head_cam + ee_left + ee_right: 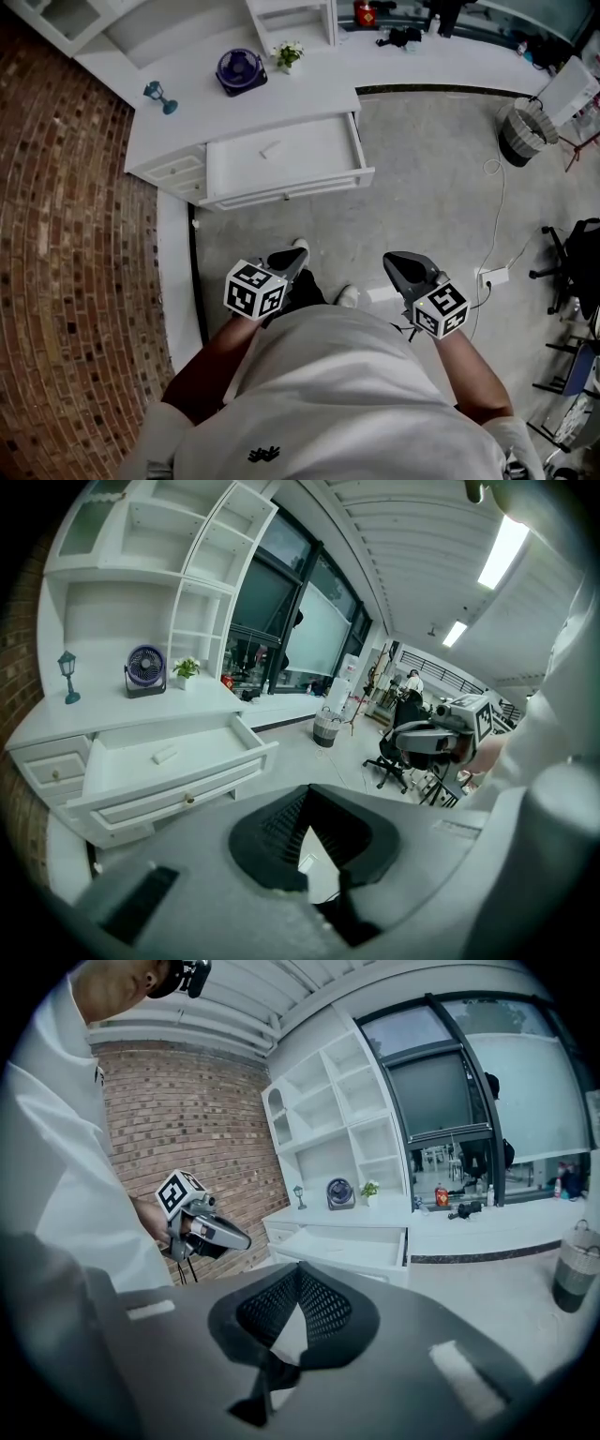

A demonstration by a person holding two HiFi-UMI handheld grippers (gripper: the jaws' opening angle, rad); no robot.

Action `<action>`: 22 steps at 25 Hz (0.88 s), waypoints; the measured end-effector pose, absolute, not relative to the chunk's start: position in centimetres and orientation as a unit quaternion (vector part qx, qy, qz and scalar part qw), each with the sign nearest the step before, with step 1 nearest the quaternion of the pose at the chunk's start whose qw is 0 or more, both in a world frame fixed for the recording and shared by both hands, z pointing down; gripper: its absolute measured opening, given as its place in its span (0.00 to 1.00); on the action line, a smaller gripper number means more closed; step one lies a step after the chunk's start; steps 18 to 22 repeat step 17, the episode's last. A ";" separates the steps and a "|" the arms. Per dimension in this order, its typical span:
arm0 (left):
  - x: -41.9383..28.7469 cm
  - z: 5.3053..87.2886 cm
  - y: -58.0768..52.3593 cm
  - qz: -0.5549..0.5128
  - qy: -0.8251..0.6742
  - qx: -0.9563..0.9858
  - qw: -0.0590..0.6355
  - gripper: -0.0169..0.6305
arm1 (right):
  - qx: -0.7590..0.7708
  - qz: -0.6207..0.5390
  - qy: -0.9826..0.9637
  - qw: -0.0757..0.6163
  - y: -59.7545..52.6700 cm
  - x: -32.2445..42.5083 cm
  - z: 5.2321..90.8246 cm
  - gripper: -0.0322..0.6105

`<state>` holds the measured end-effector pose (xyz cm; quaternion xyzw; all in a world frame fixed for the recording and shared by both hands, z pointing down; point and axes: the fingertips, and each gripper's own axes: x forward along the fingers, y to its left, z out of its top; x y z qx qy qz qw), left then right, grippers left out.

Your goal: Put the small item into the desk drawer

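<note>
The white desk drawer [292, 188] stands pulled open, and a small white item [270, 148] lies on its floor; the left gripper view shows that item [165, 755] in the drawer [178, 795] too. Both grippers hang close to the person's body, well back from the desk. My left gripper [295, 249] is shut and empty, its pads meeting at the tip [305, 799]. My right gripper [395, 262] is also shut with nothing in it [298, 1275]. Each gripper shows in the other's view: the right gripper [424, 739] and the left gripper [234, 1238].
On the desk top stand a purple fan [239, 70], a small potted plant [288, 53] and a blue lamp figure [161, 96]. A brick wall [66, 216] runs along the left. A waste basket [523, 131], a power strip [494, 277] and an office chair [572, 262] are at the right.
</note>
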<state>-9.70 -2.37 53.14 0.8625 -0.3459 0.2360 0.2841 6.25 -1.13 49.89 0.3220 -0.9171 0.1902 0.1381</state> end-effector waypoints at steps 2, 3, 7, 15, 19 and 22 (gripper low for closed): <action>-9.7 53.3 -2.4 0.236 -0.344 0.863 0.286 0.04 | 0.324 0.192 -0.916 0.139 -1.0 6.4 50.1 0.07; -9.6 53.4 -2.4 0.236 -0.343 0.863 0.286 0.04 | 0.325 0.193 -0.915 0.139 -1.0 6.4 50.2 0.07; -8.9 53.6 -2.8 0.239 -0.335 0.866 0.283 0.04 | 0.330 0.194 -0.913 0.142 -0.8 7.1 50.5 0.07; -8.1 53.9 -3.9 0.236 -0.326 0.870 0.286 0.04 | 0.339 0.192 -0.910 0.140 -2.0 7.6 50.3 0.07; -8.1 54.2 -3.9 0.240 -0.324 0.868 0.289 0.04 | 0.337 0.191 -0.911 0.141 -2.1 7.4 50.2 0.07; -8.1 54.2 -3.9 0.240 -0.324 0.868 0.289 0.04 | 0.337 0.191 -0.911 0.141 -2.1 7.4 50.2 0.07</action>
